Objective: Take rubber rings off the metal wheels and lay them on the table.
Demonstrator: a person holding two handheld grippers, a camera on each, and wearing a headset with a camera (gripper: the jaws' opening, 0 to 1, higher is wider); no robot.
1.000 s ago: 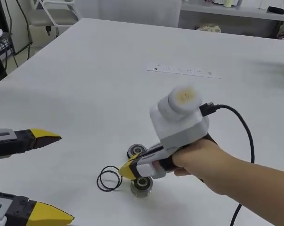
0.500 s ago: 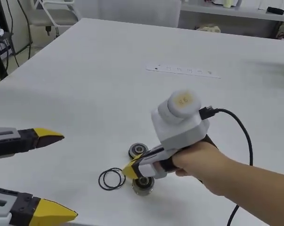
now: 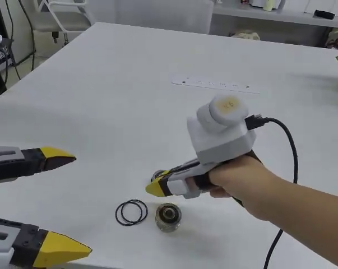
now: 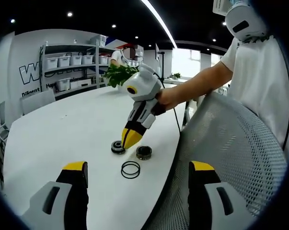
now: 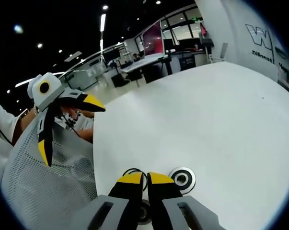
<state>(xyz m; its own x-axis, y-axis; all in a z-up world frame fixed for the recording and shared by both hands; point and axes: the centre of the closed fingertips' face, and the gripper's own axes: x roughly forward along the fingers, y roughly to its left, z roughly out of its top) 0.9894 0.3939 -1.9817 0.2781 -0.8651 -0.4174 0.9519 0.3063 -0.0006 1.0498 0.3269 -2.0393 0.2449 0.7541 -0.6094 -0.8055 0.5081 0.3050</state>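
White table under everything. Lying flat on it, two overlapped rubber rings, just at 9 o'clock of a metal wheel. Second wheel at 12 o'clock, partly hidden behind right tool, tips pressed together, raised off the table. Left tool well apart at 9 o'clock, spread wide.

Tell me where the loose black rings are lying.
In the head view the black rings lie flat on the white table, just left of the nearer metal wheel, close to the right gripper.
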